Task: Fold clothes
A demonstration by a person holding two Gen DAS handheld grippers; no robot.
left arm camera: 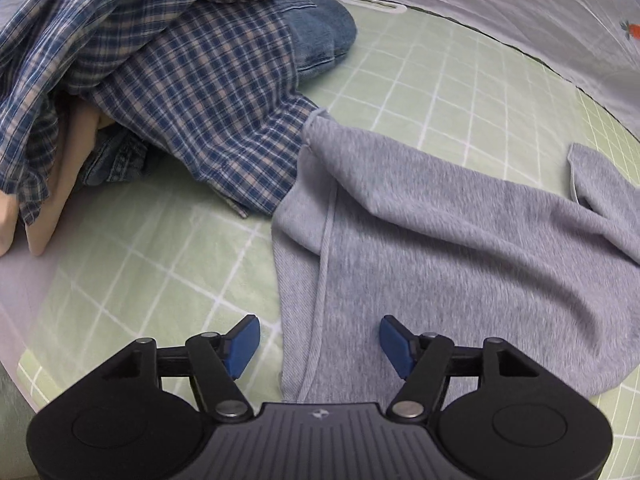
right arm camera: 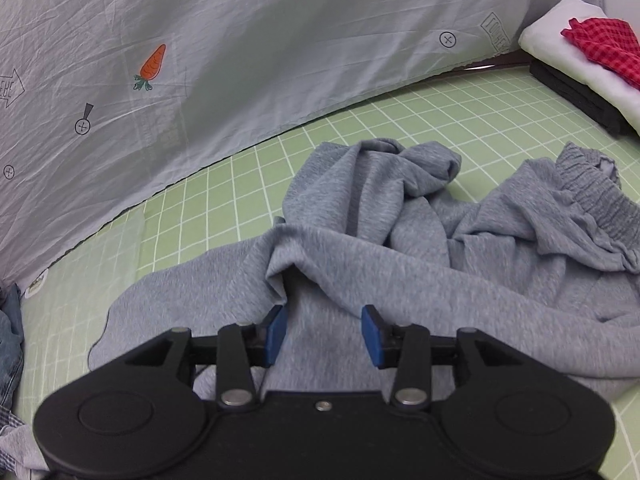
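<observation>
Grey sweatpants (left arm camera: 460, 240) lie spread and rumpled on the green grid mat (left arm camera: 132, 264). In the left wrist view my left gripper (left arm camera: 320, 340) stands open just above one leg's hemmed edge, with cloth under the gap and the blue pads clear of it. In the right wrist view the same sweatpants (right arm camera: 400, 248) show a bunched leg and the elastic waistband (right arm camera: 592, 200) at the right. My right gripper (right arm camera: 323, 332) is open over the grey cloth, and a raised fold sits beside its left pad (right arm camera: 275, 332).
A pile of blue plaid shirts (left arm camera: 192, 92) and denim (left arm camera: 320, 28) lies at the left, with beige cloth under it. A pale printed sheet (right arm camera: 240, 60) walls the mat's far side. Folded white, black and red checked clothes (right arm camera: 592, 44) are stacked at the far right.
</observation>
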